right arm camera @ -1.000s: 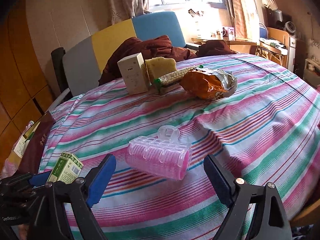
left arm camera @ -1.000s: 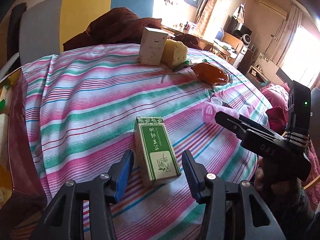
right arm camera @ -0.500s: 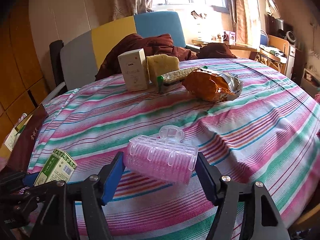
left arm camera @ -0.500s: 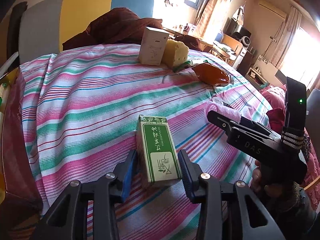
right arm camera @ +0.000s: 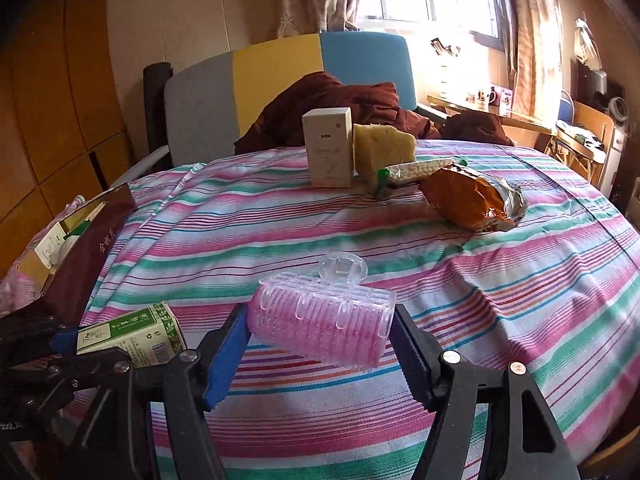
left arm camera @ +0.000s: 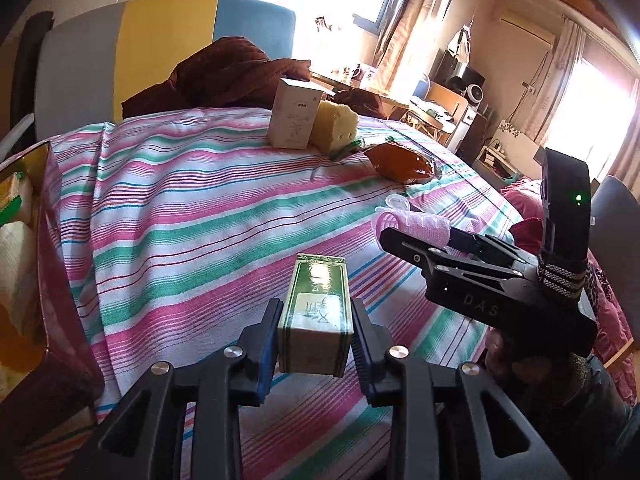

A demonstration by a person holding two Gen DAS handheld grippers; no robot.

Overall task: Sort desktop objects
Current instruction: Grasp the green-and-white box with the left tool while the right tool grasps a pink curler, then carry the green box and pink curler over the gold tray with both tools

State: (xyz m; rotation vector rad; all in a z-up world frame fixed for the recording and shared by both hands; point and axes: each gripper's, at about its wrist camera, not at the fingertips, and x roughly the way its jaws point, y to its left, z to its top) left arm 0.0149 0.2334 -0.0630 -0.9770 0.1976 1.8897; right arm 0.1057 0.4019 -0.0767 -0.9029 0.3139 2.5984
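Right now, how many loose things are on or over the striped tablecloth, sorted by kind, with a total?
Boxes: 2, green box in the left gripper, white box at the back
Hair rollers: 1, pink roller in the right gripper
Sponges: 1, yellow sponge
Snack packets: 2, orange bag, clear packet
Total: 6

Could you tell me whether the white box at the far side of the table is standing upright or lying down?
Upright. The white box stands on its small end on the striped tablecloth, taller than wide, beside the yellow sponge.
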